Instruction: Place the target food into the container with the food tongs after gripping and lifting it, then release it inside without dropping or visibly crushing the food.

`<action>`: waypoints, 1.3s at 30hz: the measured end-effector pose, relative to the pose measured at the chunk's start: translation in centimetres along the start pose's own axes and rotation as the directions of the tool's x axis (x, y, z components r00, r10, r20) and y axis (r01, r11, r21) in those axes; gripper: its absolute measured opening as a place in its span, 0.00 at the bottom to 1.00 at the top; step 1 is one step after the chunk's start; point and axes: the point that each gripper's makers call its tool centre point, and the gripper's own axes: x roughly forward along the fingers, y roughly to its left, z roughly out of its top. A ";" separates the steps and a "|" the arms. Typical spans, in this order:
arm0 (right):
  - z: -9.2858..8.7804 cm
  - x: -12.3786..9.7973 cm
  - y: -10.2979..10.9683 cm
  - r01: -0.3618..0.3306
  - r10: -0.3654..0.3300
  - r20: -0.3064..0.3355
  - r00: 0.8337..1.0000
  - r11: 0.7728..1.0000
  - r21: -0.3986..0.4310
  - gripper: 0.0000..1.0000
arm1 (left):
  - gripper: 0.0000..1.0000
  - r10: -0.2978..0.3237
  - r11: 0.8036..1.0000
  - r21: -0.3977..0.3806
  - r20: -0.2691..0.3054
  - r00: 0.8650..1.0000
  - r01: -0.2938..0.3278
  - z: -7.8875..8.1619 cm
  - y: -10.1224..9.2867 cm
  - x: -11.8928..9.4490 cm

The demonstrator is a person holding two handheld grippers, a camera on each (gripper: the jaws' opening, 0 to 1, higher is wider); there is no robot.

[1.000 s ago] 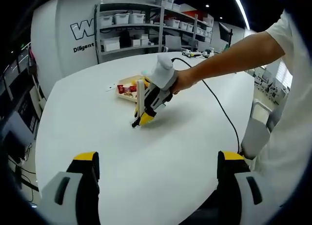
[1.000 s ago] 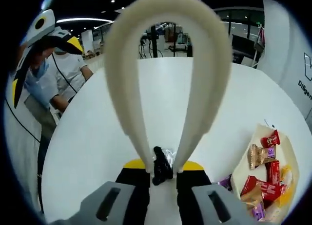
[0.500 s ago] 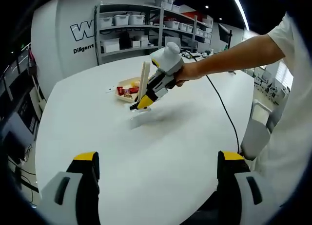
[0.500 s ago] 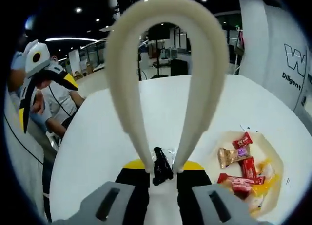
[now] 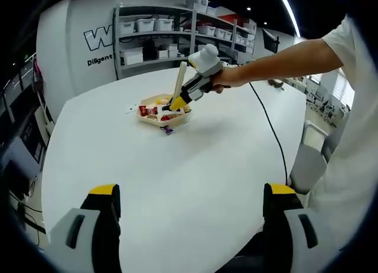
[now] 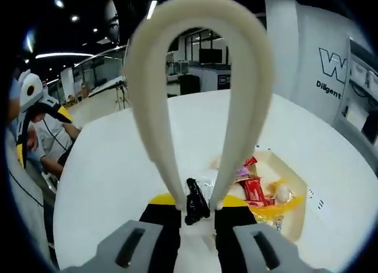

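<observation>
While our right gripper [image 6: 196, 209] clamps the cream looped food tongs [image 6: 198, 78] pinching a dark candy [image 6: 195, 207], the pale candy-filled tray [image 6: 292, 211] lies at four o'clock; our left gripper [image 5: 192, 226] gapes.

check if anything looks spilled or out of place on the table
One purple-wrapped candy lies on the table just outside the tray, beside its near edge, while the other candies sit inside. The right gripper holds the tongs over the tray.
</observation>
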 end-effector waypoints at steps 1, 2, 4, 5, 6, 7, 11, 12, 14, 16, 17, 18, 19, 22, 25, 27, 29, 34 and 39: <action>-0.2 0.3 -0.8 0.002 -0.002 -0.004 1.000 1.000 0.006 0.15 | 0.99 0.001 1.000 -0.001 0.001 1.000 -0.001 -0.1 0.0 -0.1; -0.4 0.4 -1.1 0.005 -0.005 -0.007 1.000 1.000 0.013 0.15 | 0.99 0.001 1.000 -0.003 0.000 1.000 -0.001 -0.1 0.0 -0.1; -0.5 0.6 -1.3 0.020 -0.020 -0.013 1.000 1.000 0.011 0.15 | 0.99 0.003 1.000 -0.003 -0.002 1.000 -0.003 -0.2 0.0 -0.2; -0.8 0.8 -2.0 0.026 -0.026 -0.017 1.000 0.999 0.019 0.15 | 0.99 0.002 1.000 -0.004 -0.002 1.000 -0.002 -0.2 -0.1 -0.2; -0.9 0.9 -2.4 0.036 -0.035 -0.021 0.999 0.999 0.018 0.15 | 0.99 0.003 1.000 -0.005 -0.001 1.000 -0.003 -0.2 -0.1 -0.2; -1.0 0.8 -2.2 0.042 -0.041 -0.024 0.999 0.999 0.034 0.15 | 0.99 0.005 1.000 -0.006 -0.001 1.000 -0.005 -0.2 -0.1 -0.2; -1.7 1.5 -3.8 0.064 -0.062 -0.038 0.997 0.997 0.042 0.15 | 0.99 0.006 1.000 -0.008 -0.004 1.000 -0.006 -0.4 -0.1 -0.3; -1.9 1.6 -4.2 0.067 -0.065 -0.040 0.997 0.997 0.048 0.15 | 0.99 0.007 1.000 -0.008 -0.004 1.000 -0.007 -0.4 -0.1 -0.3; -2.0 1.6 -4.6 0.085 -0.082 -0.055 0.995 0.995 0.046 0.15 | 0.99 0.007 1.000 -0.013 -0.005 1.000 -0.007 -0.4 -0.1 -0.3; -2.5 1.8 -5.0 0.093 -0.090 -0.063 0.994 0.994 0.052 0.15 | 0.99 0.010 1.000 -0.013 -0.007 1.000 -0.010 -0.5 0.0 -0.2; -2.5 1.7 -4.8 0.098 -0.095 -0.060 0.994 0.994 0.051 0.15 | 0.99 0.011 1.000 -0.013 -0.008 1.000 -0.011 -0.5 0.0 -0.2; -2.5 1.8 -4.9 0.098 -0.095 -0.060 0.994 0.994 0.057 0.15 | 0.99 0.011 1.000 -0.014 -0.008 1.000 -0.011 -0.5 0.0 -0.2; -2.5 1.9 -4.9 0.098 -0.095 -0.061 0.994 0.994 0.056 0.15 | 0.99 0.011 1.000 -0.015 -0.006 1.000 -0.011 -0.5 0.0 -0.2; -2.8 1.9 -4.7 0.107 -0.104 -0.068 0.992 0.993 0.049 0.16 | 0.99 0.011 1.000 -0.014 -0.006 1.000 -0.011 -0.3 0.0 0.0; -2.8 2.0 -4.8 0.113 -0.110 -0.073 0.991 0.993 0.037 0.16 | 0.99 0.011 1.000 -0.014 -0.005 1.000 -0.011 -0.2 0.0 0.2; -2.9 2.2 -5.1 0.120 -0.118 -0.077 0.990 0.992 0.029 0.16 | 0.99 0.011 1.000 -0.012 -0.005 1.000 -0.011 -0.1 -0.1 0.2; -2.8 2.4 -5.4 0.122 -0.119 -0.075 0.990 0.992 0.040 0.16 | 0.99 0.012 1.000 -0.013 -0.005 1.000 -0.012 0.0 0.0 0.3; -2.9 2.7 -5.9 0.138 -0.135 -0.072 0.988 0.990 0.034 0.16 | 0.99 0.015 1.000 -0.015 -0.005 1.000 -0.015 0.0 0.1 0.2; -3.2 3.0 -6.1 0.147 -0.143 -0.071 0.987 0.988 0.042 0.17 | 0.99 0.020 1.000 -0.019 -0.012 1.000 -0.021 -0.2 0.3 0.1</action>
